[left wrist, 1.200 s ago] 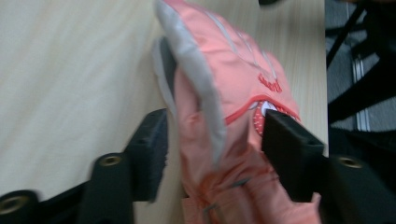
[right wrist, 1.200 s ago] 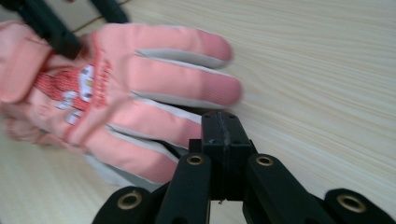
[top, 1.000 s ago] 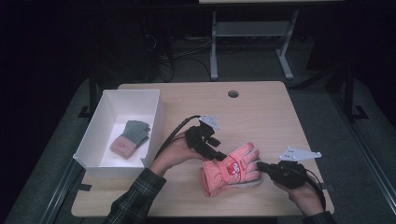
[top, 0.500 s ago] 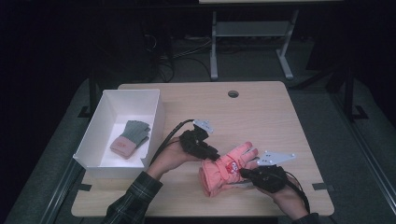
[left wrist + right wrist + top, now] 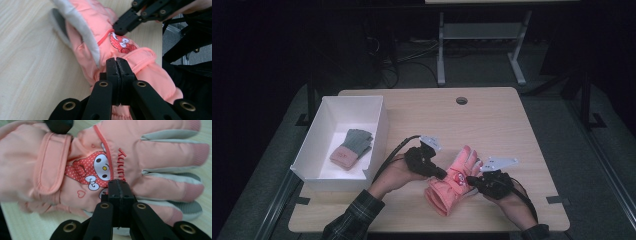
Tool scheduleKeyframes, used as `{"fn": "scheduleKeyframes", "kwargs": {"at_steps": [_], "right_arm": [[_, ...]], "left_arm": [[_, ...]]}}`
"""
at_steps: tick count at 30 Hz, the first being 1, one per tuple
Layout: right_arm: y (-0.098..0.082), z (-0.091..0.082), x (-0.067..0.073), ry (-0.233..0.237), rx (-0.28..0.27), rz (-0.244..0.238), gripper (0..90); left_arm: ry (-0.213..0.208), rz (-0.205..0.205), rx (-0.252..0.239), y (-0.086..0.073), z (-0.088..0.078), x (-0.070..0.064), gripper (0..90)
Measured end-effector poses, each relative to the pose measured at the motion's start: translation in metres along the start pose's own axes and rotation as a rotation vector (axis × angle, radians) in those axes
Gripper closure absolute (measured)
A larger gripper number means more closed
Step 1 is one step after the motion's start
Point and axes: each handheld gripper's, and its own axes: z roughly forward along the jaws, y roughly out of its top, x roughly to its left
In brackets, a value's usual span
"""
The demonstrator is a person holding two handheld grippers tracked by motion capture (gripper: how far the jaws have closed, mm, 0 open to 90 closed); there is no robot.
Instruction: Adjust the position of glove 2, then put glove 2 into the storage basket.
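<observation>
A pink padded glove (image 5: 451,184) with a printed cartoon face lies near the table's front edge, fingers pointing away from me. My left gripper (image 5: 444,174) comes in from the left. Its jaws have just been closing and now stand together (image 5: 117,62), pinching the edge of the glove's (image 5: 87,32) wrist strap. My right gripper (image 5: 470,179) comes from the right, shut, its tips (image 5: 117,184) resting on the glove (image 5: 155,152) beside the print. The left gripper's tip (image 5: 58,124) sits at the strap's far end. The right gripper's jaws (image 5: 121,26) touch the glove near the print.
A white open box (image 5: 379,130) stands at the left of the wooden table (image 5: 492,125), with a small grey and pink glove (image 5: 352,148) lying inside. A cable hole (image 5: 461,100) is at the table's far edge. Dark floor and a metal stand lie beyond.
The left gripper's jaws went from open over the glove to closed on its strap. The right gripper moved left from beside the glove until its tips met it.
</observation>
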Motion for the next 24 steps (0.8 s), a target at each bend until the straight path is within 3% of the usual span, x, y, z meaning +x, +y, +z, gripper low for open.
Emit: {"fn": "scheduleKeyframes", "kwargs": {"at_steps": [14,18,19,20,21,22,24], "right_arm": [[0.018,0.021,-0.002,0.001,0.020,-0.051,90.0],[0.018,0.020,-0.003,-0.002,0.031,-0.050,90.0],[0.017,0.021,-0.003,-0.001,0.027,-0.053,90.0],[0.017,0.021,-0.003,-0.001,0.026,-0.052,90.0],[0.017,0.021,-0.003,-0.001,0.026,-0.052,90.0],[0.017,0.021,-0.003,-0.001,0.026,-0.053,90.0],[0.017,0.021,-0.003,-0.001,0.029,-0.057,90.0]], "left_arm": [[-0.015,-0.006,-0.044,-0.012,-0.005,-0.010,89.7],[0.045,-0.015,-0.079,-0.011,-0.017,-0.010,87.2],[0.058,-0.030,-0.095,-0.011,-0.019,-0.009,82.4],[0.099,-0.056,-0.120,-0.011,-0.022,-0.007,71.3],[0.099,-0.056,-0.120,-0.011,-0.022,-0.007,63.7],[0.126,-0.072,-0.131,-0.012,-0.022,-0.005,63.7],[0.140,-0.124,-0.153,-0.013,-0.017,0.001,44.1]]}}
